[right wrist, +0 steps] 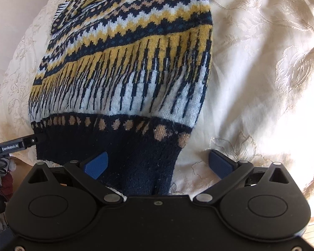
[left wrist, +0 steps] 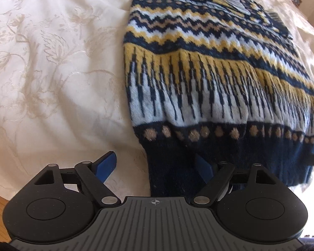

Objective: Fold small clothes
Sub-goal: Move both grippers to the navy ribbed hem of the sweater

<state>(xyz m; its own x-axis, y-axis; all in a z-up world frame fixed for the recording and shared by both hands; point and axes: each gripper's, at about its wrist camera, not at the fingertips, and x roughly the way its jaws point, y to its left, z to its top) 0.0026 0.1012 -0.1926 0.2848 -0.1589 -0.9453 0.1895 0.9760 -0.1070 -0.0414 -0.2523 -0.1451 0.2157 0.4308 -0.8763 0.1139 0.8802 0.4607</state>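
the sweater lies flat on the bedspread, hem nearest the cameras, neck at the far end. the left tool sits at the hem's left corner, fingers spread either side of that edge. the right tool sits at the hem's right corner, likewise astride it. bare bedspread flanks the sweater on both sides.

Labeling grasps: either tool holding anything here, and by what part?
Nothing held. Left tool and right tool are both open, each straddling a bottom corner of the sweater at its navy hem.
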